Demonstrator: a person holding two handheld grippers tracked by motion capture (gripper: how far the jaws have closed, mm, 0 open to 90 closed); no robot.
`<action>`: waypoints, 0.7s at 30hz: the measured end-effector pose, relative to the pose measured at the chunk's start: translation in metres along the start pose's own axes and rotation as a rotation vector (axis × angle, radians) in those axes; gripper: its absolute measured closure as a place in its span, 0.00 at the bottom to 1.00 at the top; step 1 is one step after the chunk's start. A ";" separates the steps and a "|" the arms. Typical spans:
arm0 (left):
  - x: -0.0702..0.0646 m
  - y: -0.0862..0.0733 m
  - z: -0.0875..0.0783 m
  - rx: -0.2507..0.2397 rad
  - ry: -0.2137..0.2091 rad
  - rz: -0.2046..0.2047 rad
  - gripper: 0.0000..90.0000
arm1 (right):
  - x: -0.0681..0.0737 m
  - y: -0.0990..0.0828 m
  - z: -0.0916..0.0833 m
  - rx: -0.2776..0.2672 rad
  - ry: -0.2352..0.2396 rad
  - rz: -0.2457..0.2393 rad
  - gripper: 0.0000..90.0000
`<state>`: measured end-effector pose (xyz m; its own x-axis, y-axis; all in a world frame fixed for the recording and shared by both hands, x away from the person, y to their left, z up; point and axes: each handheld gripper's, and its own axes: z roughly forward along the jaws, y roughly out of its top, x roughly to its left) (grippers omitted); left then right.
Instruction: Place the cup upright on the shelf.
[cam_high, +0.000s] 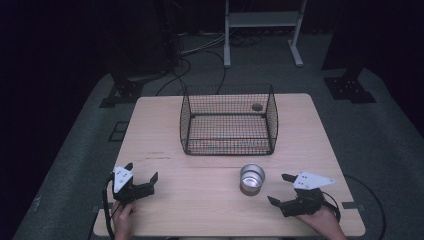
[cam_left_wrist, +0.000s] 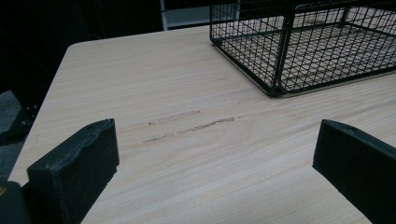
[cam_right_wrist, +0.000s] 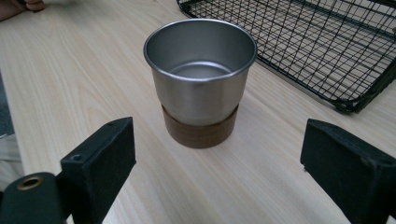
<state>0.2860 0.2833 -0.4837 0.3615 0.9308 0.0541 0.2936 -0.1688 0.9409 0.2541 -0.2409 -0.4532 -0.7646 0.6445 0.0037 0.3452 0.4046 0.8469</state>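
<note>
high view shows a light wooden table with much bare surface along its near half. the left gripper is close to the near left corner, and its jaws stand wide apart with nothing between them. the right gripper is close to the near right edge, jaws also wide apart and empty, pointing to the left toward the cup.

a steel cup stands upright on a round brown base, near the middle of the table, a little to the right. it is just left of the right gripper and not touching it. in the right gripper view the cup is empty inside and stands between the lines of the two jaws, but farther away.

a black wire basket stands on the far half of the table, behind the cup and apart from it. its far wall carries a small round dark thing; i cannot tell what it is.

left gripper view shows bare wood in front of the jaws, with a few scratch marks, and the near left corner of the basket to the far right. beyond the table there are cables on the floor and a white metal frame.
</note>
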 end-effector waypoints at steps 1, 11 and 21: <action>0.000 0.000 0.000 0.000 0.000 0.000 0.00 | 0.001 0.001 0.001 -0.003 0.002 -0.002 0.10; 0.000 0.000 0.000 0.002 0.000 0.002 0.00 | 0.005 0.009 0.017 0.007 0.026 -0.001 0.09; 0.000 0.000 0.000 0.001 -0.001 0.002 0.00 | 0.006 0.013 0.032 0.027 0.044 0.005 0.03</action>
<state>0.2859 0.2832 -0.4837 0.3629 0.9302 0.0554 0.2936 -0.1705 0.9406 0.2717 -0.2108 -0.4591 -0.7855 0.6180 0.0321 0.3634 0.4188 0.8322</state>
